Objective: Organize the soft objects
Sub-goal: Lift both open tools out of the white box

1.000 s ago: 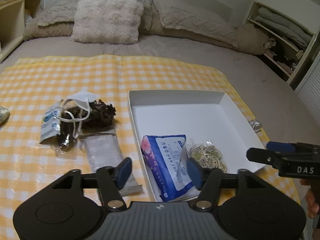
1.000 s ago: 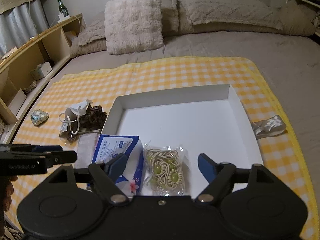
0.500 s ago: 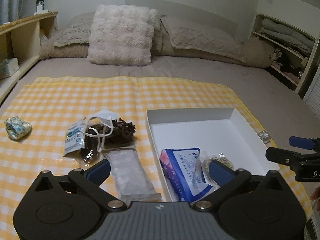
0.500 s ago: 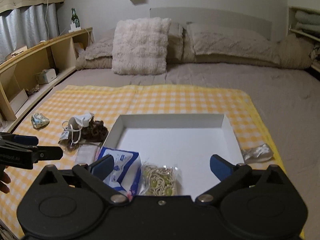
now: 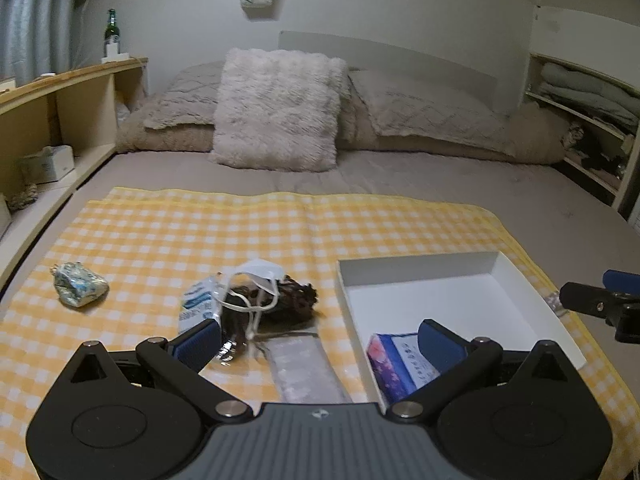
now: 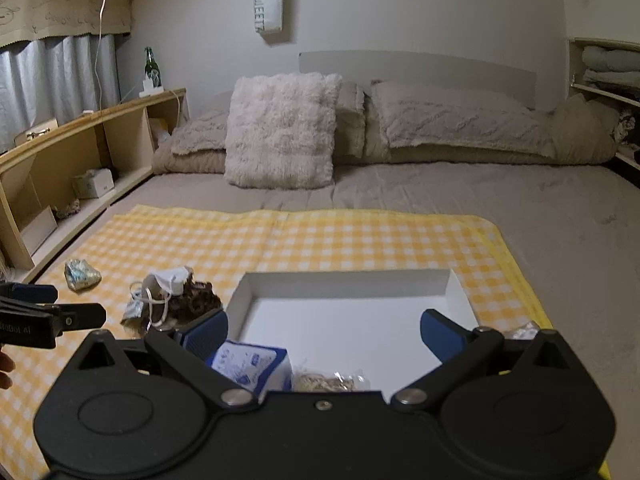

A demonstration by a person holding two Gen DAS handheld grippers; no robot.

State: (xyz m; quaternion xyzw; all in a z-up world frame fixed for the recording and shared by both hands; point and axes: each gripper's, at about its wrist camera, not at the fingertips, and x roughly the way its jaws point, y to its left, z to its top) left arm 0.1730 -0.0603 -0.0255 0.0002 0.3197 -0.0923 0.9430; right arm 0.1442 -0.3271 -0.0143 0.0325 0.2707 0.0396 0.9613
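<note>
A white box [image 5: 500,266] sits on the yellow checked cloth [image 5: 280,232]. In it lie a blue tissue pack [image 5: 394,362] and a clear bag of pale hair ties [image 6: 328,382]. To the left of the box, on the cloth, are a white mask [image 5: 260,272] over a dark brown bundle [image 5: 294,300], a small blue-white packet [image 5: 198,304], a clear packet [image 5: 304,368] and a crumpled bluish wad [image 5: 78,290]. My left gripper [image 5: 320,340] hangs open above the clear packet. My right gripper [image 6: 324,334] hangs open over the box's near part. Neither holds anything.
A silvery packet [image 6: 526,330] lies just right of the box. Fluffy and knitted pillows [image 5: 276,116] line the head of the bed. A wooden shelf [image 6: 80,136] runs along the left with a green bottle [image 6: 150,64]; shelves with folded linen [image 5: 580,92] stand on the right.
Both grippers opened to full width, rose and tilted up, so more of the bed and wall shows. The tissue pack and the hair-tie bag stay in the box.
</note>
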